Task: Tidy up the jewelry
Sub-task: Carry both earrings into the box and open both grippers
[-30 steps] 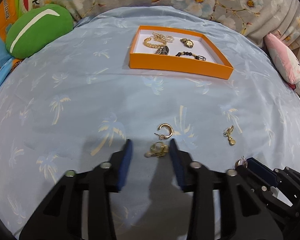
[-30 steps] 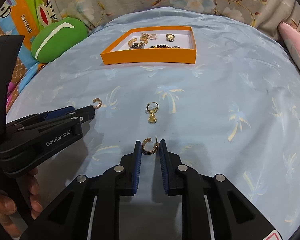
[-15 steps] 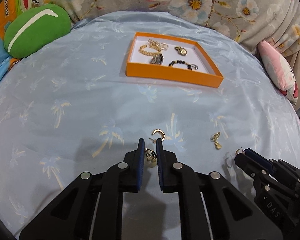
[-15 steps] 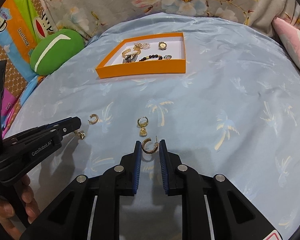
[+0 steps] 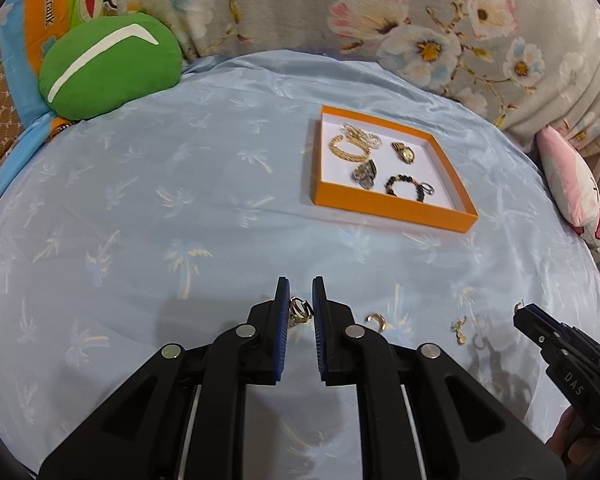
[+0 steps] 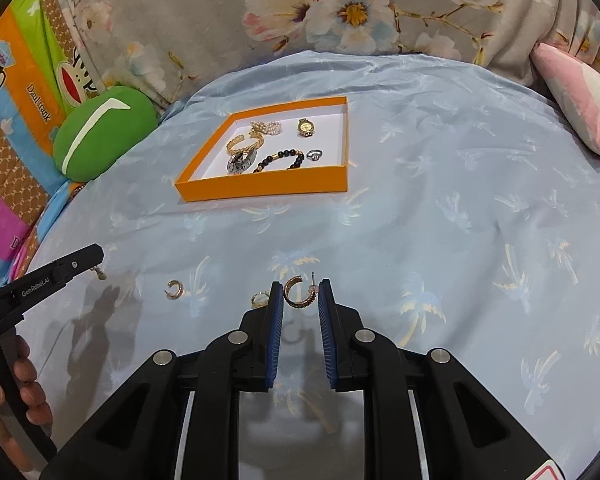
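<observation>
Now each claw pinches an earring – left claw, right claw

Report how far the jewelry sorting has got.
Done: bracelets, a watch and a ring already lie in the orange tray. In hand: the left gripper pinches a small gold earring, and the right gripper pinches a gold hoop earring. Left: a gold hoop and a dangle earring on the sheet.

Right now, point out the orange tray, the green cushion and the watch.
orange tray [image 6: 260,191]: right wrist view, near wall.
green cushion [image 5: 112,64]: left wrist view, middle of its top.
watch [image 6: 305,126]: right wrist view, gold face.
</observation>
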Available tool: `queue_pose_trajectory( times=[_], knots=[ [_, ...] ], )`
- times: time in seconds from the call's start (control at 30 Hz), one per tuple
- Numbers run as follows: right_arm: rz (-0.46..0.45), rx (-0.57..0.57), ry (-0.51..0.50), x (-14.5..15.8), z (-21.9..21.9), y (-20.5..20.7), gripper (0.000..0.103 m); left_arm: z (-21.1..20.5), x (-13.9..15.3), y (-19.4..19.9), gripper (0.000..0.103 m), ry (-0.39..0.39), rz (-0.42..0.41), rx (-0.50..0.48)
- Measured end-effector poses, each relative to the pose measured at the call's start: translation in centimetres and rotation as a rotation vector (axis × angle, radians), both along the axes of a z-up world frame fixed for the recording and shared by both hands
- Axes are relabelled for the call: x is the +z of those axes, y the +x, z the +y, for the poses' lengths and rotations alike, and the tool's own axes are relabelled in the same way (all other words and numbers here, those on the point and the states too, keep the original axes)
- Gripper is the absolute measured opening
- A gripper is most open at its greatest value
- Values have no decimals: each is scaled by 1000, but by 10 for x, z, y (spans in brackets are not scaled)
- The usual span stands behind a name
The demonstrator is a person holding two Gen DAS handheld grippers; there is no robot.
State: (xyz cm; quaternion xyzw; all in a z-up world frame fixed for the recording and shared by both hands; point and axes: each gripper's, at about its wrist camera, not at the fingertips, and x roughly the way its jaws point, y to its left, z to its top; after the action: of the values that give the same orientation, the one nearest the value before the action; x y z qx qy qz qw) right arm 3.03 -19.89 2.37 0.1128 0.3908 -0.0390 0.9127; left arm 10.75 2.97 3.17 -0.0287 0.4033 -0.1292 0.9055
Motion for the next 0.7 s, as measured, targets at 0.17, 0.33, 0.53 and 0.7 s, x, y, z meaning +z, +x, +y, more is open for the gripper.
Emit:
queue_pose_trajectory(
  times=[0.17, 0.33, 0.53, 0.7],
  knots=[
    [-39, 15, 4, 17, -8, 26, 16, -4, 11, 16, 11, 9, -21, -5],
    [-64, 24, -11, 29, -17, 72, 16, -24, 19, 43, 11, 9, -44, -27],
    [-57, 17, 4, 26, -29, 130, 16, -61, 21, 89, 11, 17, -60, -58],
    [-46, 16, -3, 17, -36, 174, 16, -85, 18, 126, 11, 19, -58, -79]
  ],
)
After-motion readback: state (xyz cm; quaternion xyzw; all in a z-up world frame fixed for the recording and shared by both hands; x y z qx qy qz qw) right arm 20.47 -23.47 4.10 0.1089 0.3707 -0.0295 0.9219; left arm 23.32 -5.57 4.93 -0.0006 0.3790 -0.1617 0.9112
